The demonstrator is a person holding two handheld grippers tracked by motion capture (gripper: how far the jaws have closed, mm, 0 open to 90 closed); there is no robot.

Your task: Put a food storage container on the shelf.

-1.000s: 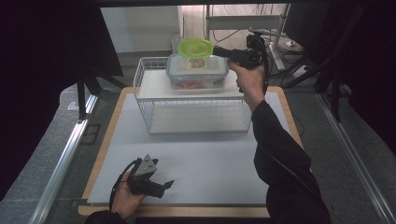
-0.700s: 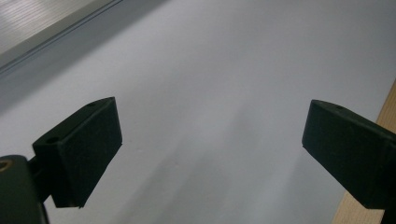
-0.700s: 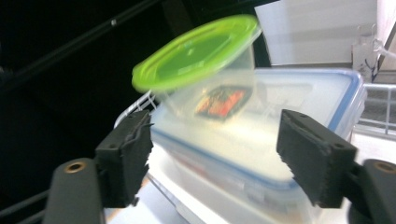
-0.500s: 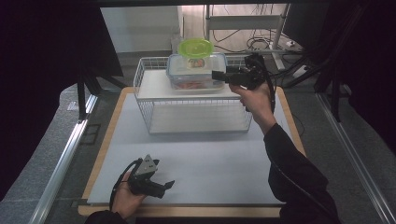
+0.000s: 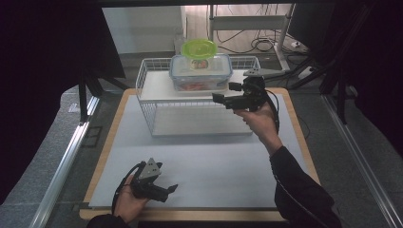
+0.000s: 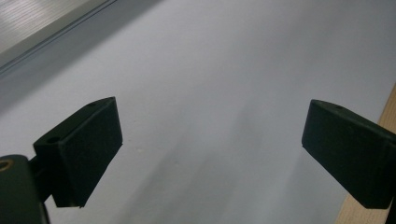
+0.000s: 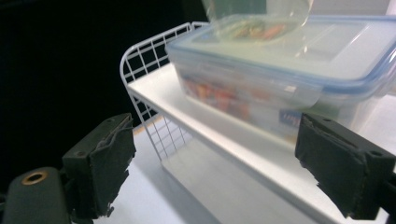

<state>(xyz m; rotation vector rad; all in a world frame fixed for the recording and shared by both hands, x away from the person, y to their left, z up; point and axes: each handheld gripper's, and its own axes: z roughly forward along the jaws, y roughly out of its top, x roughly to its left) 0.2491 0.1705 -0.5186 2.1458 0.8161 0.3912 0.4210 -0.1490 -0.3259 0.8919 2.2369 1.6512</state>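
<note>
- The right hand-held gripper (image 5: 226, 93) was held released, jaws spread, just right of the lidded container (image 5: 201, 72) on the wire rack (image 5: 149, 102).
- The left hand-held gripper (image 5: 167, 190) was rested released on the near-left desk (image 5: 223, 166).

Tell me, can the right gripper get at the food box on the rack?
Probably yes. The right gripper is open beside the rack, with the box just ahead of its jaws and nothing between them. The green-lidded container sits on the box.

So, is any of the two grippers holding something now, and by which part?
Nothing is held. The left gripper is open over the bare mat; the right gripper is open, short of the lidded container.
</note>
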